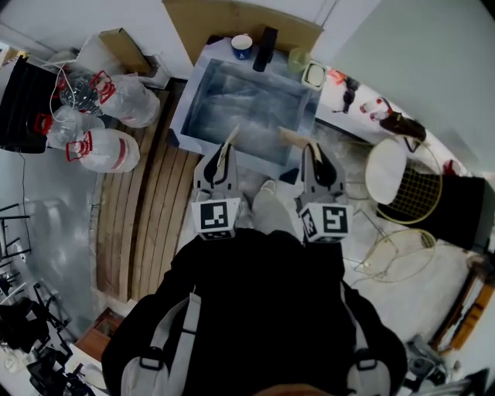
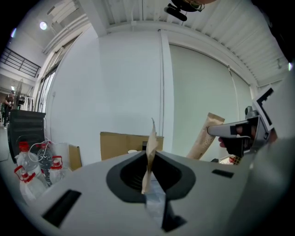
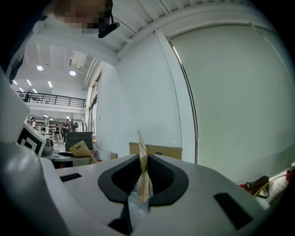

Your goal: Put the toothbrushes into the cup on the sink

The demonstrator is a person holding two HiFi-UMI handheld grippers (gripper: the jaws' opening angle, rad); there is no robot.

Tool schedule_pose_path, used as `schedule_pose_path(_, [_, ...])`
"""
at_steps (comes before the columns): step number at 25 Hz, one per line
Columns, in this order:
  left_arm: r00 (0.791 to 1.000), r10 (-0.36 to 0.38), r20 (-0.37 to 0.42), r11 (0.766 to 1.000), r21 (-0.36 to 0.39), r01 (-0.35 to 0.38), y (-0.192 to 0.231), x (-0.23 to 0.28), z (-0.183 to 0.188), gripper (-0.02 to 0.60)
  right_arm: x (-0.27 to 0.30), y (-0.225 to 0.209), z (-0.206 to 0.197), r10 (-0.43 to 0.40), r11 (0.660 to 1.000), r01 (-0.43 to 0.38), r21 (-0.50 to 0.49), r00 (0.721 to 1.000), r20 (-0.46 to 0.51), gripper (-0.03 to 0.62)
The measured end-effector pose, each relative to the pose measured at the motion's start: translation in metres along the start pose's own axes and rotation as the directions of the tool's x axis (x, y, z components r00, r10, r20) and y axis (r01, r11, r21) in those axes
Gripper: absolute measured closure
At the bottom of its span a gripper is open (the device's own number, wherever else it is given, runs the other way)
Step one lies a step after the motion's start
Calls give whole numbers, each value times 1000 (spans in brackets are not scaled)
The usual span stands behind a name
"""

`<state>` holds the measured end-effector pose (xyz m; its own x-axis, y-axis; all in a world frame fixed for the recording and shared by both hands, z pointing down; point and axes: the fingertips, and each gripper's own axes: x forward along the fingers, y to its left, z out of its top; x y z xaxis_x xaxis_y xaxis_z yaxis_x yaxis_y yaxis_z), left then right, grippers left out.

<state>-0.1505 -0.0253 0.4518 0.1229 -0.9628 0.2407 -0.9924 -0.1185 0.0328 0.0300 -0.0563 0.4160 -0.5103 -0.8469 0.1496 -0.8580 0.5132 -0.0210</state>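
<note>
Looking steeply down past a black jacket (image 1: 255, 309) onto a large rectangular grey metal sink (image 1: 188, 104). Taking in, through the head view alone, its basin, a brown cardboard sheet (image 1: 232, 19) leaning behind it, pale wooden slats (image 1: 151, 209) lying at the left, and clear plastic water jugs with red caps (image 1: 104, 151) bunching beyond those.

Catching only the white wall and the cardboard's top edge through the two gripper views, with each gripper's grey body covering the basin. Showing the neighbouring tool from the side in each: the right one's packet broad-face in the left gripper view, the left one's marker cube and packet in the right gripper view.

Holding the left gripper (image 1: 227, 151) and the right gripper (image 1: 312, 152) side by side over the sink's near rim, jaws pointing forward toward the wall, marker cubes sitting closest to the body.

Clenching the left jaws on a flat tan paper toothbrush packet (image 2: 150, 147), standing edge-on and upright out of them. Pinching a second tan paper toothbrush packet (image 3: 143, 170) the same way in the right jaws. Keeping both packets at the near rim, well apart from the rear one.

Finding on that rear rim a small blue-and-white cup (image 1: 241, 45), just beside a dark upright bottle (image 1: 265, 48), with a pale green translucent cup (image 1: 298, 58) further right.

Hiding the brushes themselves inside the paper, the packets' lower ends inside the jaws, and both hands beneath the tools.
</note>
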Motion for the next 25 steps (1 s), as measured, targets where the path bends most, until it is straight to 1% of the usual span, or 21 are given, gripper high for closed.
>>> schedule_pose_path(3, [1000,17,5,1000,25,-17,0,14,2,548,10,-12,-1,1,1000,-1,12,1000,17,554])
schedule_pose_path(10, [998,45,33,998,50,-46,9,52,27,548,40,-34,6,16,999,-17,30,999,40,554])
schedule_pose_path(13, [998,39,53,998,44,-42,7,72,43,548,48,-46,8,23,999,-24,31,999,46,554])
schedule_pose_path(16, [996,56,67,998,35,-58,8,88,54,548,58,-56,10,28,999,-30,34,998,54,554])
schedule_pose_path(20, [995,75,62,995,57,-78,11,105,57,548,70,-68,9,36,998,-38,43,998,44,554])
schedule_pose_path(22, [993,96,68,994,43,-99,13,111,58,548,77,-72,11,42,998,-45,45,998,56,554])
schedule_pose_path(25, [990,105,95,994,25,-108,15,120,69,548,83,-72,13,47,998,-49,42,997,62,554])
